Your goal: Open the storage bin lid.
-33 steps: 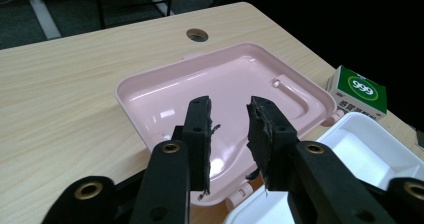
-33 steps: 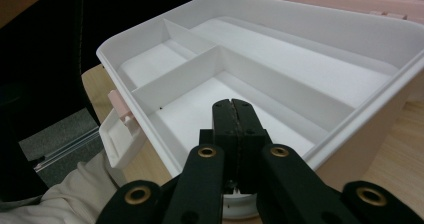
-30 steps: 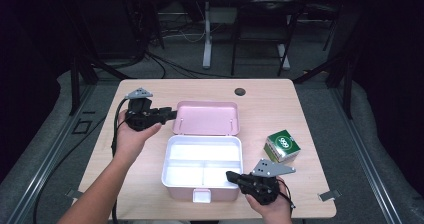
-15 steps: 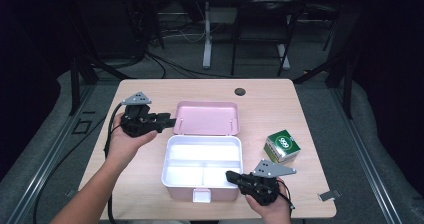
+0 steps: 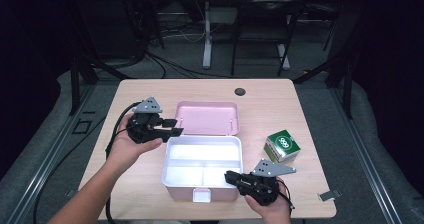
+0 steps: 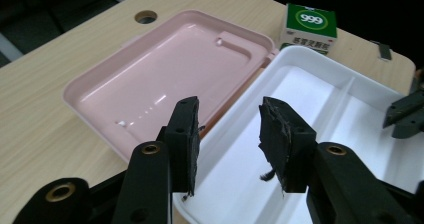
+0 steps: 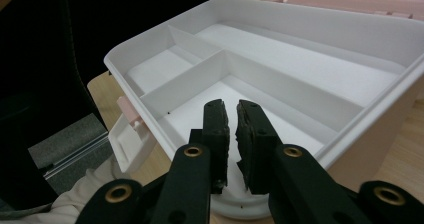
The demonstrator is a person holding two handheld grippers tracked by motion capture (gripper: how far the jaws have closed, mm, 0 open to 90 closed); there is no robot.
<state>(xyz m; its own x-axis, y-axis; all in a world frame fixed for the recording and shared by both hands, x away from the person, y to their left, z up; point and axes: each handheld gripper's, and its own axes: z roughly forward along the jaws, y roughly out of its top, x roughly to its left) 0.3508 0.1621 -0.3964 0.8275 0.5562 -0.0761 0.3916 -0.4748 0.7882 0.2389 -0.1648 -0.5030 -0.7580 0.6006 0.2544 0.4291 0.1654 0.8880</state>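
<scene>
Lid [image 5: 208, 118] of the pink lunch box lay fully open, flat on the table [image 5: 310, 104] behind the white tray [image 5: 202, 164], hinge edge touching the tray's far wall. That was the change I saw over the last second: my left gripper [image 5: 174, 127] had come off the lid's left edge and pulled back a little toward the table's left side, jaws just opening as it went, nothing between them. In the left gripper view the pads [image 6: 186, 134] stood apart over the seam between lid [image 6: 165, 79] and tray [image 6: 320, 104], clear of both. So I judged the opening step finished and the box ready for loading

Right gripper [image 5: 231, 177] stayed put at the tray's near right corner. Its jaws had just cracked open slightly; in the right gripper view the pads [image 7: 218, 124] were nearly together with only a thin gap, gripping nothing, hanging over the near rim with the divided compartments [image 7: 280, 84] ahead. I read it as releasing its steadying hold on the tray

Pose: left hand level, jaws pointing right toward the box, forearm coming in from bottom left. Right hand low at the front edge, jaws pointing left along the tray's front

Green medicine carton [image 5: 282, 145] sat untouched right of the tray, near the right gripper, likely the next pick
</scene>
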